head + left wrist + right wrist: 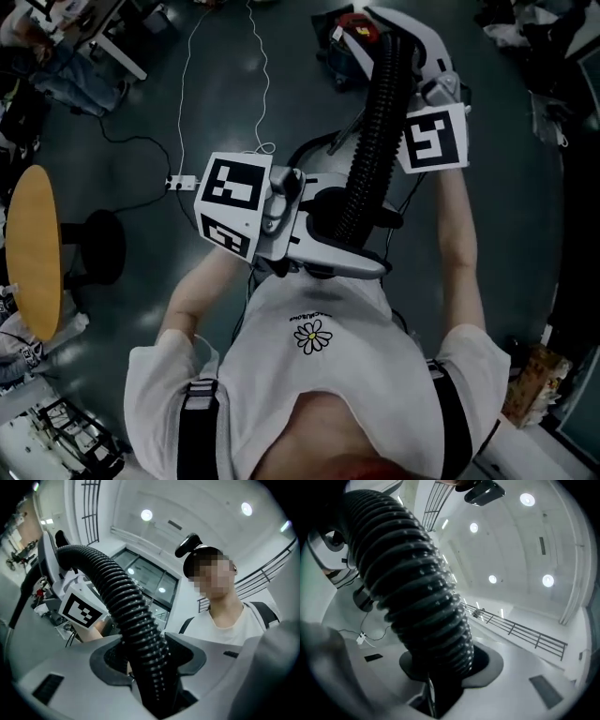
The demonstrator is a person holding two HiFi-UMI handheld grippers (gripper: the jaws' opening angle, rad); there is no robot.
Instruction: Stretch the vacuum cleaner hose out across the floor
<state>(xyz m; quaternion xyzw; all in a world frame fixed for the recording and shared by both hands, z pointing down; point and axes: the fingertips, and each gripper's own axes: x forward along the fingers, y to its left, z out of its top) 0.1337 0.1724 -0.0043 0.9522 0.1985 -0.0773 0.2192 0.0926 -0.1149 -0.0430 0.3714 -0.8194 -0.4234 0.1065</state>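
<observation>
The black ribbed vacuum hose (380,131) hangs in the air in front of my chest, running from upper right down to the middle of the head view. My left gripper (361,242) is shut on the hose's lower part; in the left gripper view the hose (122,597) rises from between the jaws of that gripper (150,667) and arcs left. My right gripper (389,42) is shut on the hose higher up; in the right gripper view the hose (412,588) fills the gap of that gripper (440,667). The vacuum cleaner body (352,42), red and dark, sits on the floor beyond.
A round wooden table (33,248) and a black stool (98,246) stand at the left. A white cable with a power strip (183,183) lies on the dark floor ahead. Clutter lines the top corners, and a cardboard box (530,380) sits at lower right.
</observation>
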